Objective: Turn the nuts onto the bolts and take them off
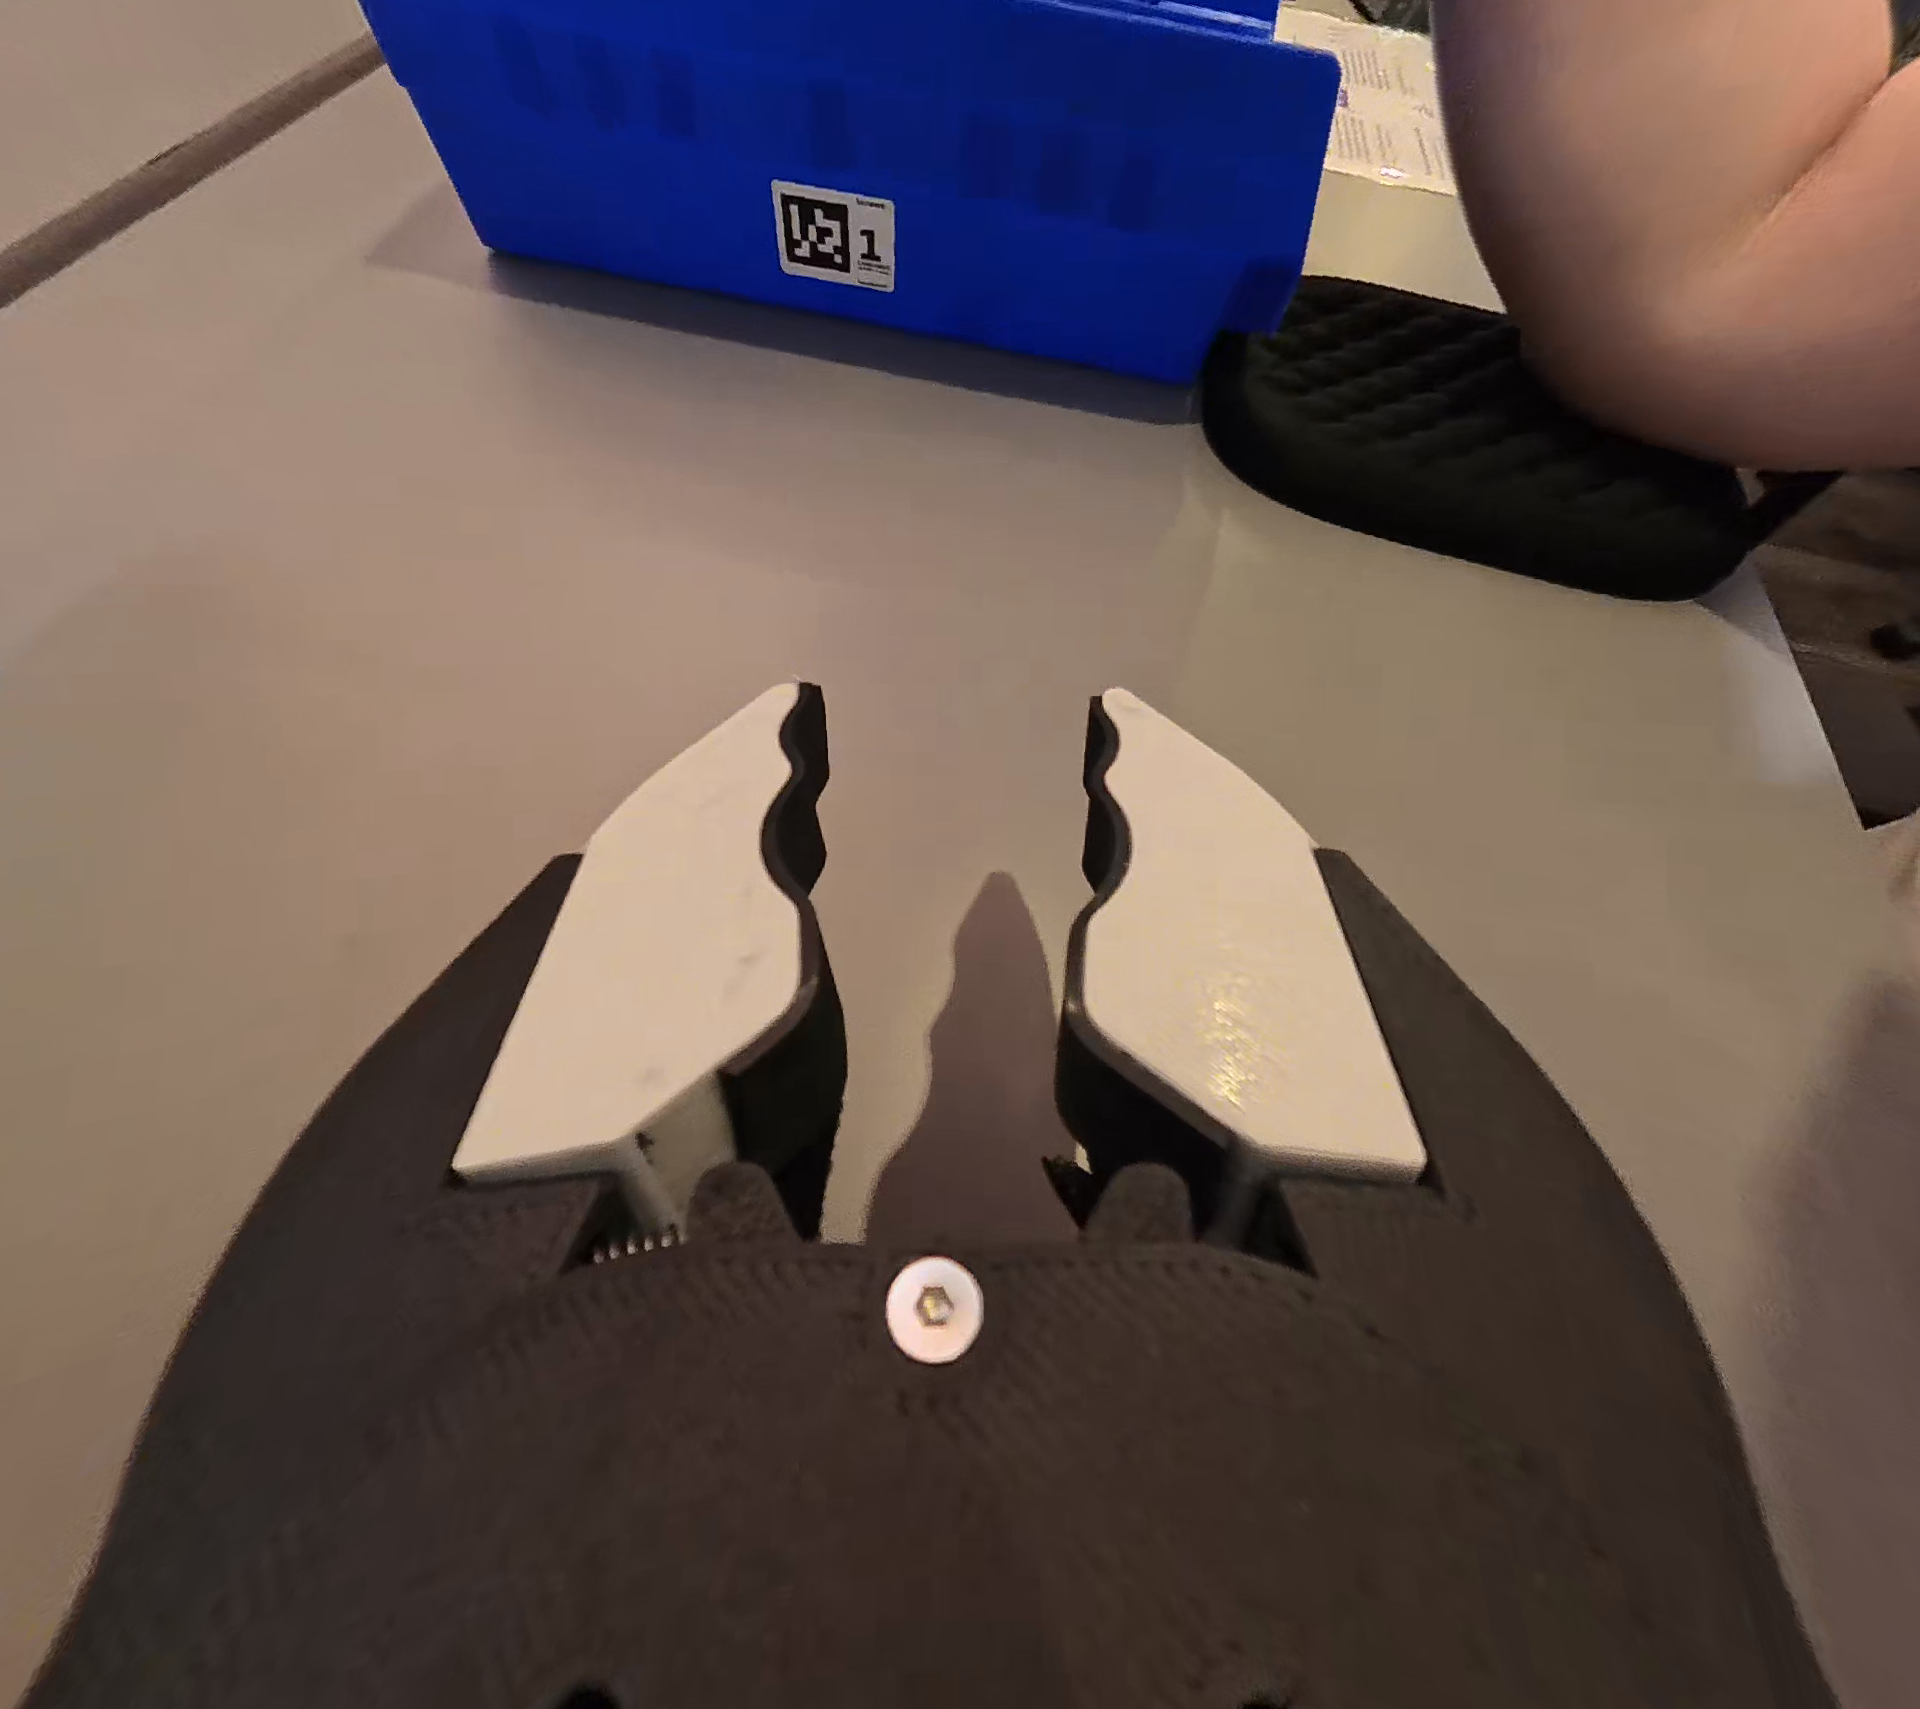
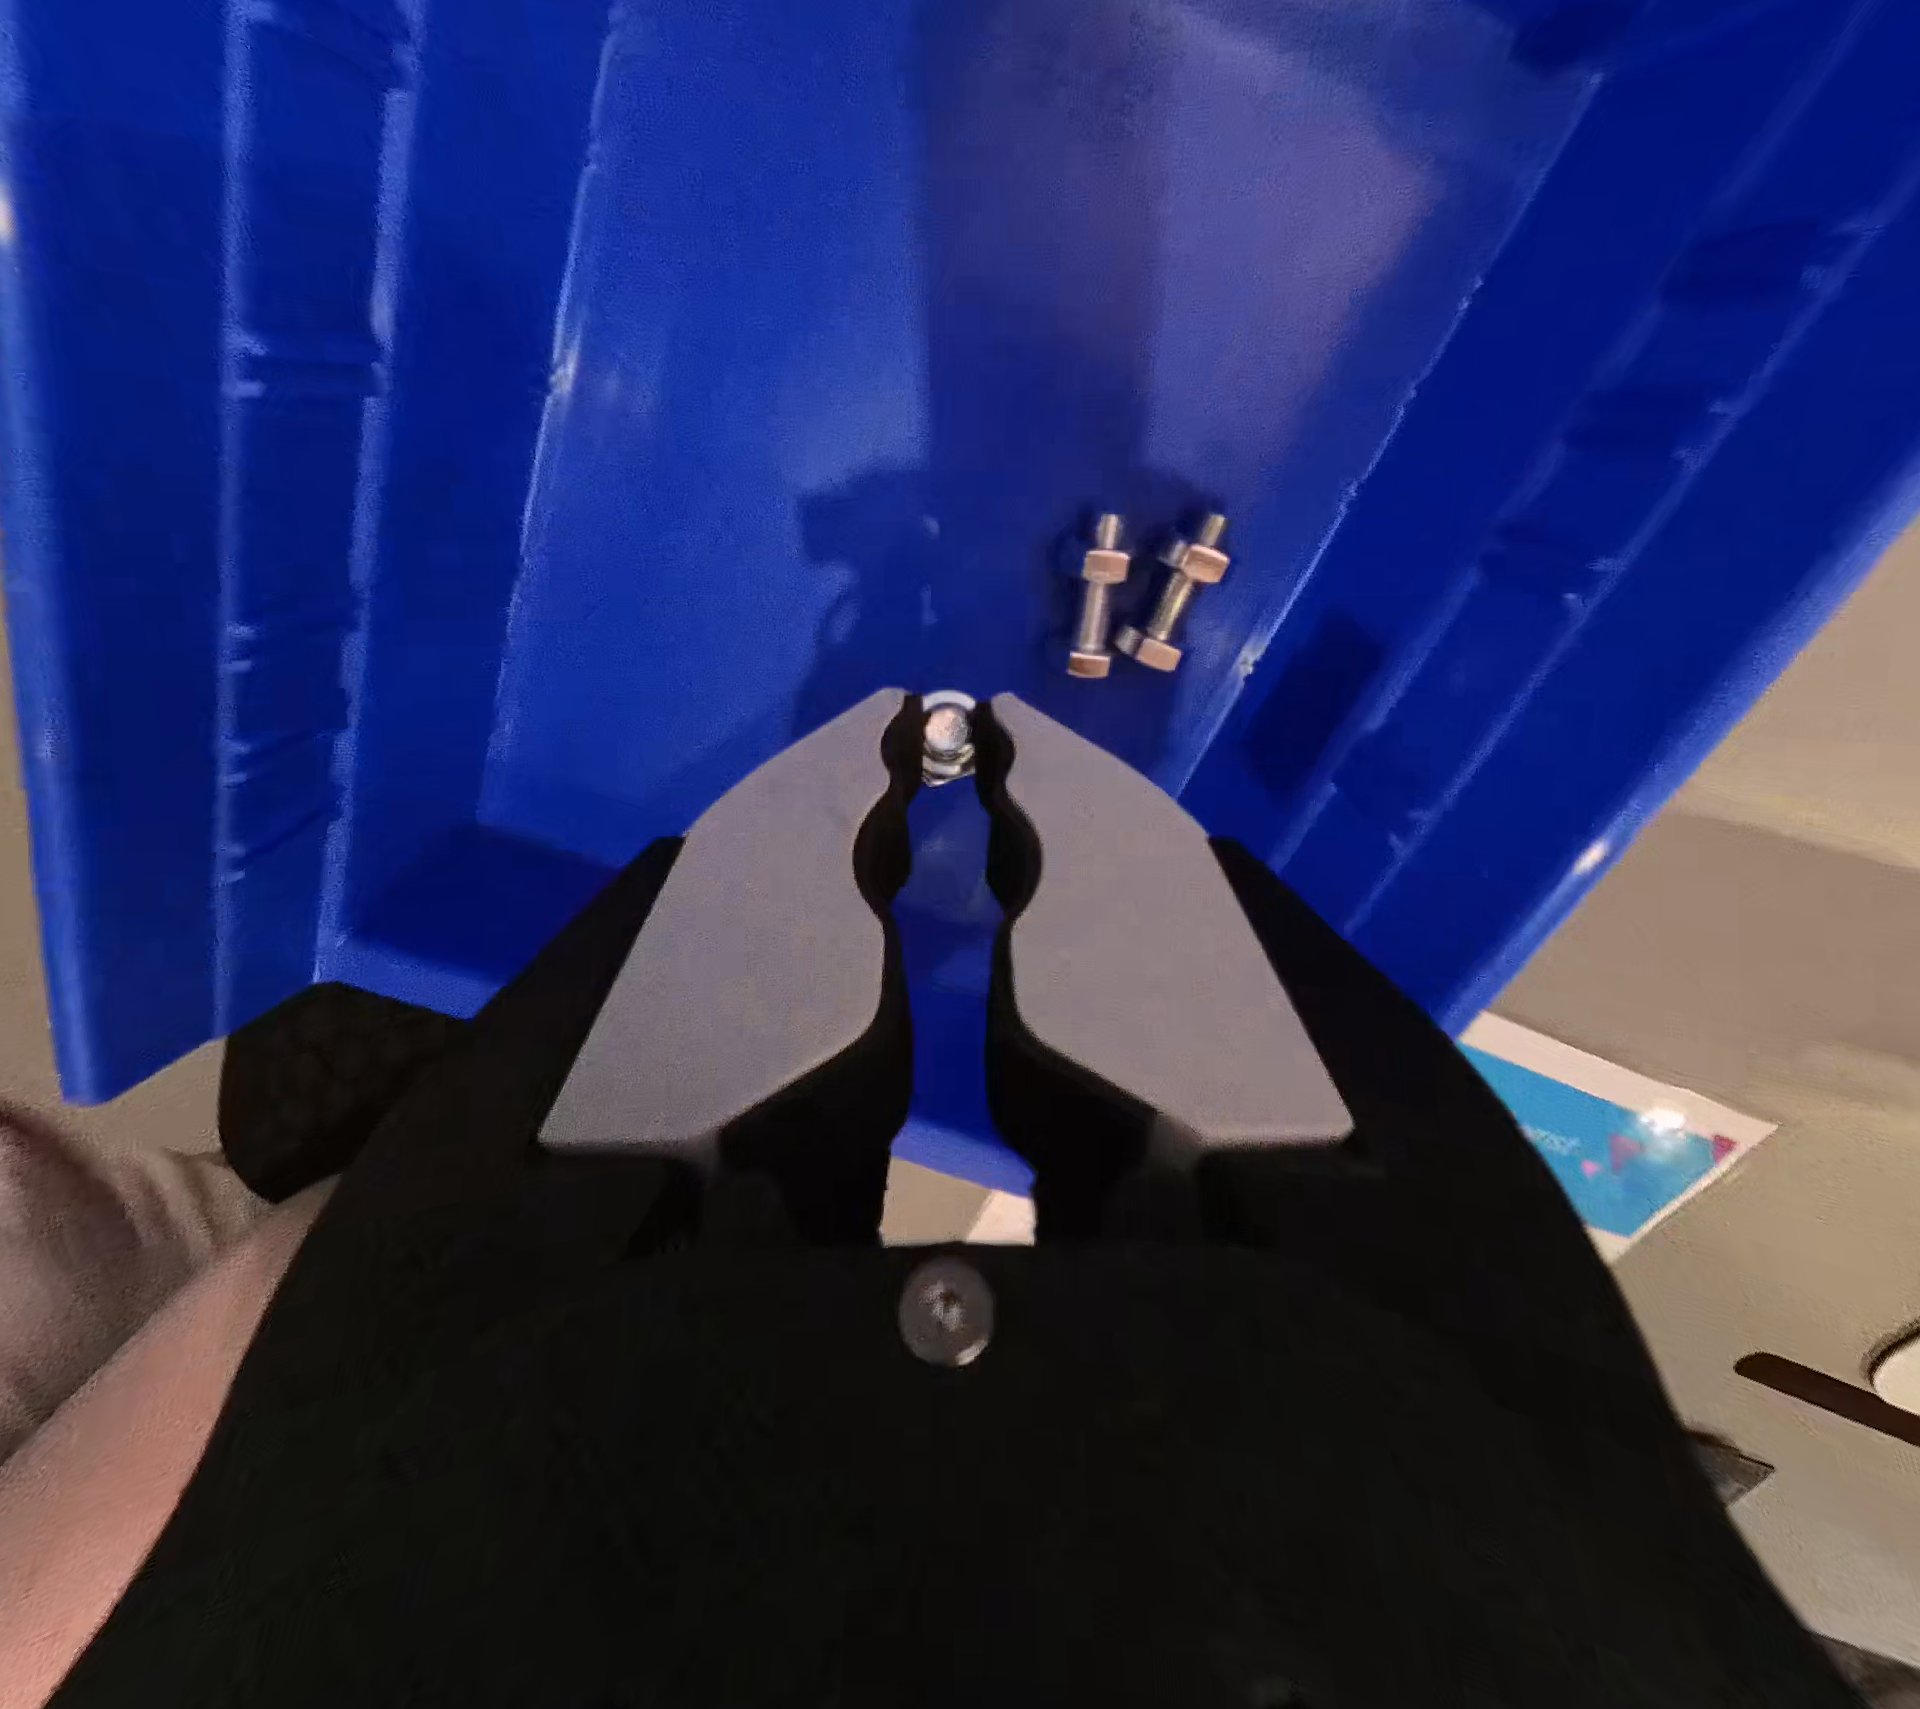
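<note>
While the right gripper (image 2: pixel 945 740) pinches a nutted bolt (image 2: pixel 945 737) by its tips inside the blue bin (image 2: pixel 727 309), two more bolts (image 2: pixel 1132 599) lie just beyond to the right. The left gripper (image 1: pixel 956 750) waits spread and empty over the table (image 1: pixel 312 568). That grip looks shallow (metal on rubber tips), so a tilt while lifting could let the bolt slip back down.
</note>
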`<state>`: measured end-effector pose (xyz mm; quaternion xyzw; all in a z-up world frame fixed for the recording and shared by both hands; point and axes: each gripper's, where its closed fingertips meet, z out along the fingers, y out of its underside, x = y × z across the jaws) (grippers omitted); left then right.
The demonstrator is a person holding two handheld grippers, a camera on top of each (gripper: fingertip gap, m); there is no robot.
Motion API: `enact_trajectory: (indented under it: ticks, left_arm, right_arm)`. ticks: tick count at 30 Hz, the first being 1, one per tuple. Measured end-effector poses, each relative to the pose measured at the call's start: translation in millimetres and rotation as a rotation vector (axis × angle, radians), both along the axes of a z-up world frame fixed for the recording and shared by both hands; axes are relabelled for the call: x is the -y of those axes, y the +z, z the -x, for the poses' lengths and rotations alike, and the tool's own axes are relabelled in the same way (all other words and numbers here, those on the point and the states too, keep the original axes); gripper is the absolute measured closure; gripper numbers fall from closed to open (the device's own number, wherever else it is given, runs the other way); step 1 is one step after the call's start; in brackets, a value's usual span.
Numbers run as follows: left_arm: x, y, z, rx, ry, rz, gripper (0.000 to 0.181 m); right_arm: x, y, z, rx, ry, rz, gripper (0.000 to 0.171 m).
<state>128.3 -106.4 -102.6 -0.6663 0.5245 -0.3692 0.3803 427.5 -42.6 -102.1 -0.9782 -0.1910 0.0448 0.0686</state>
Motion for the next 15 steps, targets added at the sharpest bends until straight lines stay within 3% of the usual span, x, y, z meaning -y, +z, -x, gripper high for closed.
enact_trajectory:
  ticks: [6, 15]
  left_arm:
    - [-1.9, 0.3, 1.4, 0.011, 0.003, 0.024, 0.135]
    - [-1.7, 1.4, 1.9, 0.016, 0.004, 0.023, 0.136]
  right_arm:
    - [-3.1, -35.0, -4.7, 0.052, 0.03, 0.113, 0.16]
    - [-37.5, -55.6, -4.9, 0.043, 0.003, 0.042, 0.159]
